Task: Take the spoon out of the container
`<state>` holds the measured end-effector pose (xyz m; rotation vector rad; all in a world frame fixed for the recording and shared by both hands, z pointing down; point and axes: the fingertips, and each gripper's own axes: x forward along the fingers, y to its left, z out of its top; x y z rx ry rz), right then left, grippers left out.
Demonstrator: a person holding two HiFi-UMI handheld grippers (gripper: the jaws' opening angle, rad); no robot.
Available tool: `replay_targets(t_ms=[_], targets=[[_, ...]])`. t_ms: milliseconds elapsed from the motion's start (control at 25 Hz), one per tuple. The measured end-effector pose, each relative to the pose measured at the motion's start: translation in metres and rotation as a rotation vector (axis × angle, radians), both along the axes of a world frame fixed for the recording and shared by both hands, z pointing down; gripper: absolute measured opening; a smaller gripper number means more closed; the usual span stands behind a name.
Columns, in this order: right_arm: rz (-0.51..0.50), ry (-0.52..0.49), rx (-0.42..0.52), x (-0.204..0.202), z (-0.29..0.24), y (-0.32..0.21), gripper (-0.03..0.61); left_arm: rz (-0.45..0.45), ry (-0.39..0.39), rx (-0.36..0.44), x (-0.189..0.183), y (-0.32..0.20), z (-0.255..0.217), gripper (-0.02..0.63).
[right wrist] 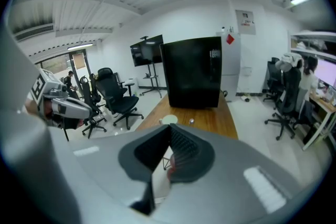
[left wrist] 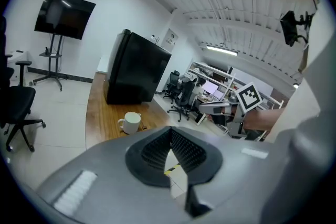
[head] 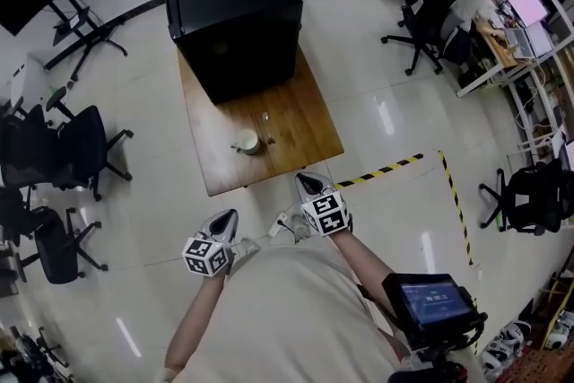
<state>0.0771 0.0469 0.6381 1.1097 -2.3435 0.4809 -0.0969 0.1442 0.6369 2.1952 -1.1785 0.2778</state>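
A white mug (head: 247, 143) stands near the front of the wooden table (head: 305, 126). Just right of it is a small clear container (head: 266, 137) with a thin spoon upright in it; the details are too small to make out. Both grippers hang over the floor, short of the table's front edge. My left gripper (head: 230, 216) is shut, its tips meeting on nothing (left wrist: 170, 131). My right gripper (head: 307, 182) is also shut and empty (right wrist: 170, 126). The mug (left wrist: 129, 122) (right wrist: 169, 119) lies ahead of both.
A big black cabinet (head: 235, 13) fills the far half of the table. Office chairs (head: 81, 143) stand to the left. Yellow-black floor tape (head: 386, 168) runs to the right of the table. Desks and more chairs (head: 430, 22) fill the far right.
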Motion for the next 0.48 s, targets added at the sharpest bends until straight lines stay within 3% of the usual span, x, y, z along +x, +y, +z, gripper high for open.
replay_targets(t_ms=[480], targets=[[-0.031,-0.035,0.034,0.018,-0.007,-0.007,0.006,0.007,-0.035,-0.008,0.031,0.002,0.001,-0.017]])
